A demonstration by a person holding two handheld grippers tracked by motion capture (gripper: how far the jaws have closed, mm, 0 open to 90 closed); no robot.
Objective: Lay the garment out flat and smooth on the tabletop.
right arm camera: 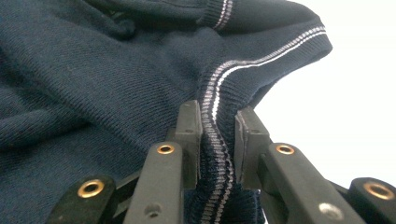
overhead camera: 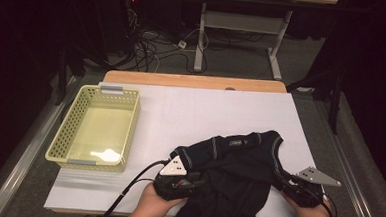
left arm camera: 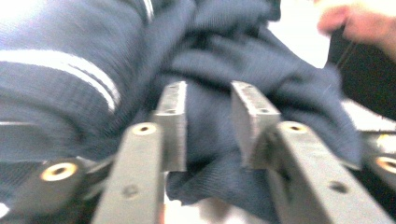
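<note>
High view: vest (overhead camera: 243, 161) lies along desk (overhead camera: 190, 113) front edge, between both. Left hand-held gripper (left arm camera: 208, 121) spread, cloth loose between jaws; right hand-held gripper (right arm camera: 218, 140) pinches striped armhole hem.

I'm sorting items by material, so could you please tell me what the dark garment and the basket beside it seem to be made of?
The dark garment looks like navy knit fabric, probably cotton or wool: fine ribbing, soft folds and a pale-striped ribbed trim show. The basket looks like pale yellow moulded plastic, slightly glossy, with perforated walls and a bright reflection on its floor.
</note>
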